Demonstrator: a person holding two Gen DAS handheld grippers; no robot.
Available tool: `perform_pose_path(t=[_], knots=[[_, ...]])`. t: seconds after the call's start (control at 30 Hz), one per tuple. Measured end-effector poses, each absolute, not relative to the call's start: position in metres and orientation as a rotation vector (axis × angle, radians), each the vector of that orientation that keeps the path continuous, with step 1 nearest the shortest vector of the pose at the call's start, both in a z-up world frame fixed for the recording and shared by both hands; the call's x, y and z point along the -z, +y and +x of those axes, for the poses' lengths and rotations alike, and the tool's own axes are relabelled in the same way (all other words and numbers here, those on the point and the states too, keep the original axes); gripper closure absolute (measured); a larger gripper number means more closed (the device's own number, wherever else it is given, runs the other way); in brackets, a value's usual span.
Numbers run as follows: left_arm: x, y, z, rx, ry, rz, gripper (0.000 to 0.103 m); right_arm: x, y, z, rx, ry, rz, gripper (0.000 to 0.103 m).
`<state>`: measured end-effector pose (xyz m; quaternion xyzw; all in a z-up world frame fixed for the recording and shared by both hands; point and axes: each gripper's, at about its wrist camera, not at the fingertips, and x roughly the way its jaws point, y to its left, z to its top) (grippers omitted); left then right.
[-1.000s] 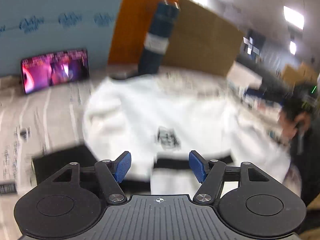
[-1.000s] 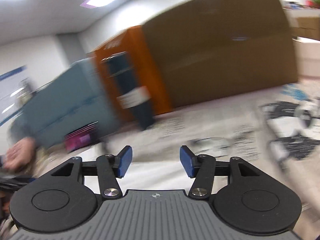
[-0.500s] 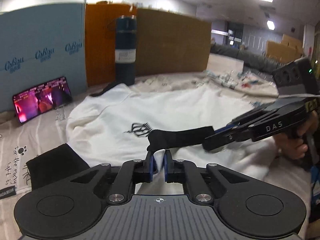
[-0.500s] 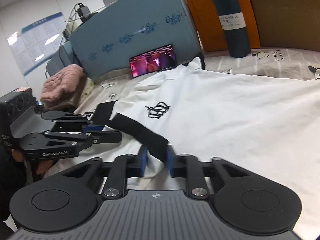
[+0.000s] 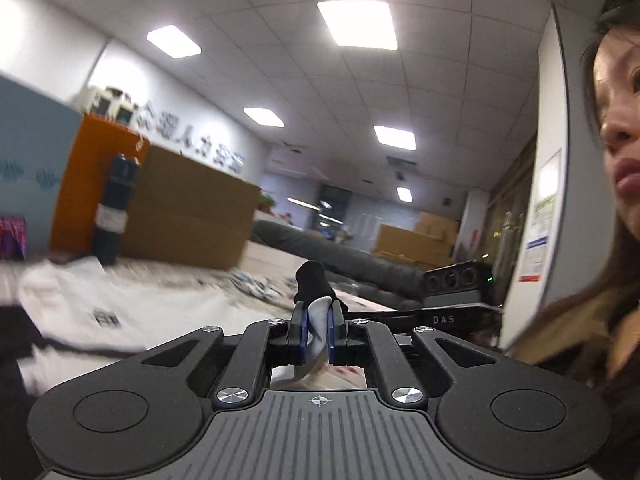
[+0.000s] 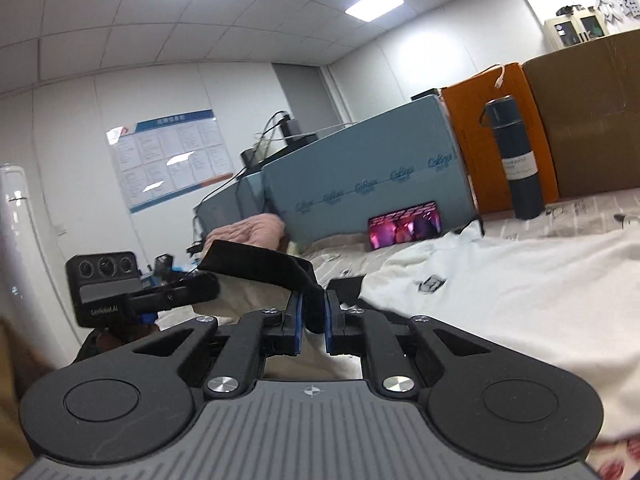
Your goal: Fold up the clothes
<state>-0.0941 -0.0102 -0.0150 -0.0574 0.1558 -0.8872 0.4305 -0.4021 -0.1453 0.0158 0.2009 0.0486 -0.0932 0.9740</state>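
Observation:
A white T-shirt [image 6: 500, 280] with a small black crown print and black trim lies spread on the patterned bed cover [image 6: 592, 212]; it also shows in the left wrist view [image 5: 120, 312]. My left gripper [image 5: 318, 330] is shut on the shirt's white fabric beside its black band [image 5: 312, 280], lifted off the surface. My right gripper [image 6: 312, 318] is shut on the black band [image 6: 260, 264], which stretches up and left to the left gripper's body [image 6: 120, 296]. The right gripper's body [image 5: 456, 300] shows in the left view.
A dark blue flask [image 6: 516, 160] stands by orange [image 6: 472, 132] and brown [image 6: 588, 120] boxes. A lit phone [image 6: 404, 228] leans on a blue foam board [image 6: 360, 188]. A pink garment [image 6: 248, 232] lies at the left. The person's face [image 5: 616, 120] is close on the right.
Both grippers, shut on the shirt's black-banded edge, have lifted it well above the bed; the views now tilt up toward the ceiling. A second ago both were open.

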Motion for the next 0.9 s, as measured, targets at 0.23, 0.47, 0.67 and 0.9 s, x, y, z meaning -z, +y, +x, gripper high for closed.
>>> perform_pose_path(t=[0.23,0.47,0.67,0.9], knots=[[0.065,-0.003,-0.103,2.216,0.676,-0.012,0.095,0.022,-0.117,-0.425,0.148,0.194,0.441,0.093],[0.065,0.001,-0.105,2.291,0.671,0.110,0.061,0.035,-0.102,-0.433,0.124,0.260,0.466,0.077],[0.034,-0.013,-0.097,2.233,0.484,-0.071,0.032,0.019,-0.132,-0.465,0.456,0.108,0.552,0.044],[0.037,-0.072,-0.140,2.225,0.466,0.074,0.027,0.015,-0.188,-0.470,0.786,0.101,0.905,0.043]])
